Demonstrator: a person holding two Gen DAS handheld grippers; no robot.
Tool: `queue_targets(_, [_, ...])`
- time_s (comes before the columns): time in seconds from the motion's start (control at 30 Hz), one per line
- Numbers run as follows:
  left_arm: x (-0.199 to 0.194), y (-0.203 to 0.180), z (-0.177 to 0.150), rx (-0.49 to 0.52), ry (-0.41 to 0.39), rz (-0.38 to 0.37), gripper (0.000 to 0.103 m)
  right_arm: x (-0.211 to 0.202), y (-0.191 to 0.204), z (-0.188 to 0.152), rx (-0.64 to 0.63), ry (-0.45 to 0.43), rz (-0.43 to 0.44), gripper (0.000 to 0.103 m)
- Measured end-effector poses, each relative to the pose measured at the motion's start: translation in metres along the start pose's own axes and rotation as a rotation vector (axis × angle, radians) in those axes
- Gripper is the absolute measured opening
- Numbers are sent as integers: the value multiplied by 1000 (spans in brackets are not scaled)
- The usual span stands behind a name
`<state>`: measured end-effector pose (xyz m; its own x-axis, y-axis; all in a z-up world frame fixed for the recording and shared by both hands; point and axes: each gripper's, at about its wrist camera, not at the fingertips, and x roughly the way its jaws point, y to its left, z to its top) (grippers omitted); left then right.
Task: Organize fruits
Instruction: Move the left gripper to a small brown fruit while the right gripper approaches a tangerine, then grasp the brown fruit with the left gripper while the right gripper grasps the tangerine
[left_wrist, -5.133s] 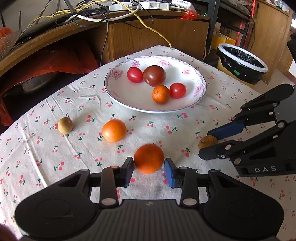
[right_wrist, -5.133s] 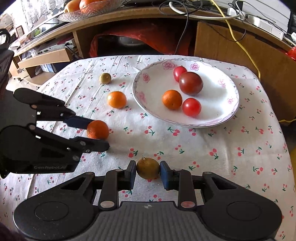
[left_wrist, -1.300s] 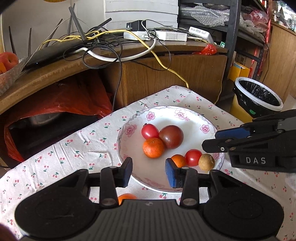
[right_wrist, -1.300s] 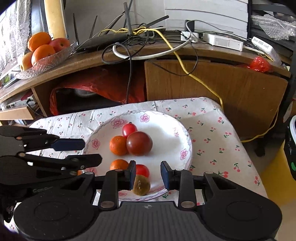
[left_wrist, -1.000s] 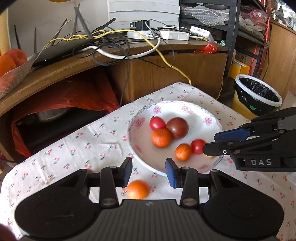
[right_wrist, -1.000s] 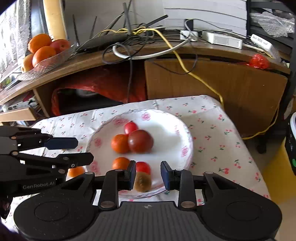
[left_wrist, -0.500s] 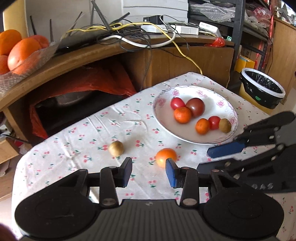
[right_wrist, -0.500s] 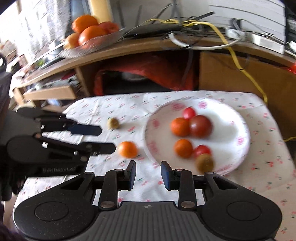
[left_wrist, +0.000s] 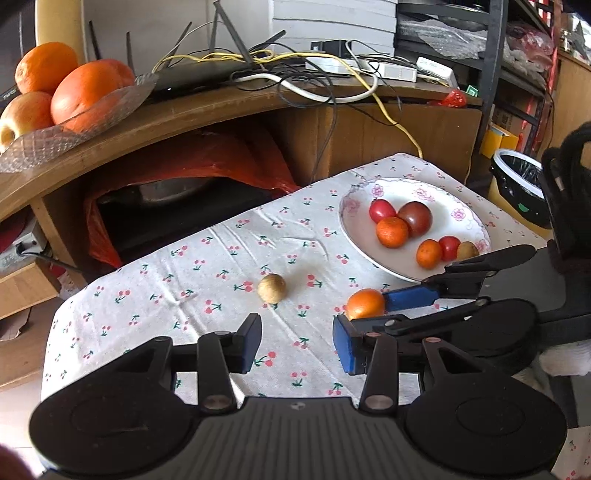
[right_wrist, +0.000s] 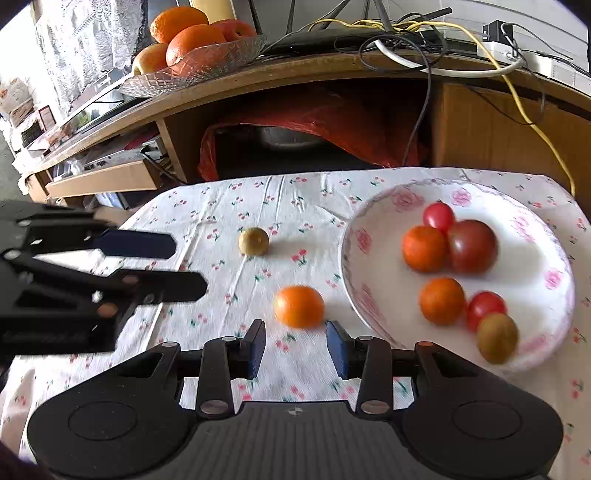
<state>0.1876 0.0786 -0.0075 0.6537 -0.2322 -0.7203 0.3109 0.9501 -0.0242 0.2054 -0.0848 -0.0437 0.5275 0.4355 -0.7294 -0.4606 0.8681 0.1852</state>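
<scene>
R gripper: spread, orange just ahead, lined up for pick.
L gripper: spread, nut ahead.
Plate: drop spot, R of both.

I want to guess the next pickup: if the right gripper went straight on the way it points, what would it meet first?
Most likely the loose orange on the tablecloth. It lies just ahead of the open right gripper, roughly centred between the fingers. Exact depth is unclear.
</scene>
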Motion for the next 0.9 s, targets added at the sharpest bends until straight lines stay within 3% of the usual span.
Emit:
queue_targets(0.13, [9, 7, 2, -25, -2, -4, 50, 15, 7, 5, 3, -1, -35, 36])
queue_targets(0.27, [29, 15, 6, -95, 10, -37, 50, 19, 7, 7, 1, -12, -55, 29])
queue_targets(0.63, [72, 12, 19, -89, 7, 54, 50, -7, 1, -6, 20, 46, -10, 28])
queue_targets(0.83, [85, -2, 18, -44, 54, 83, 31, -20, -4, -10, 28, 53, -7, 28])
queue_targets(0.9, [85, -3, 19, -55, 58, 82, 31, -24, -7, -11, 33, 50, -14, 28])
